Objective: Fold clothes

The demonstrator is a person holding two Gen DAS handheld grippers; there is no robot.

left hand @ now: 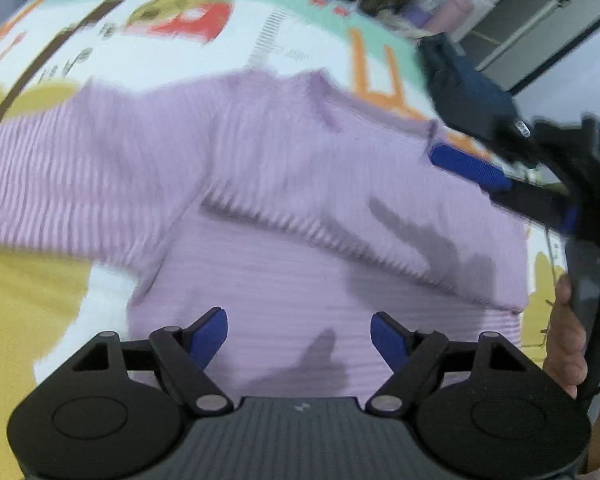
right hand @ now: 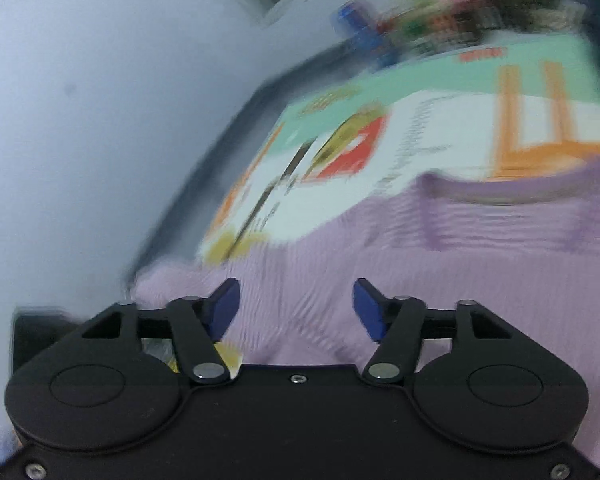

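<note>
While both grippers stand wide and hold nothing, the lilac ribbed knit sweater lies flat on the colourful printed mat.
Sweater's long axis runs collar at mat's far edge to hem near the left gripper, which hangs right over the body. Right gripper is over the sweater's left part, by the mat's left edge; one sleeve already lies across the chest.

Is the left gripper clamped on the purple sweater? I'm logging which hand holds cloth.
No: the left gripper stands open above the purple sweater, nothing between its pads.
</note>
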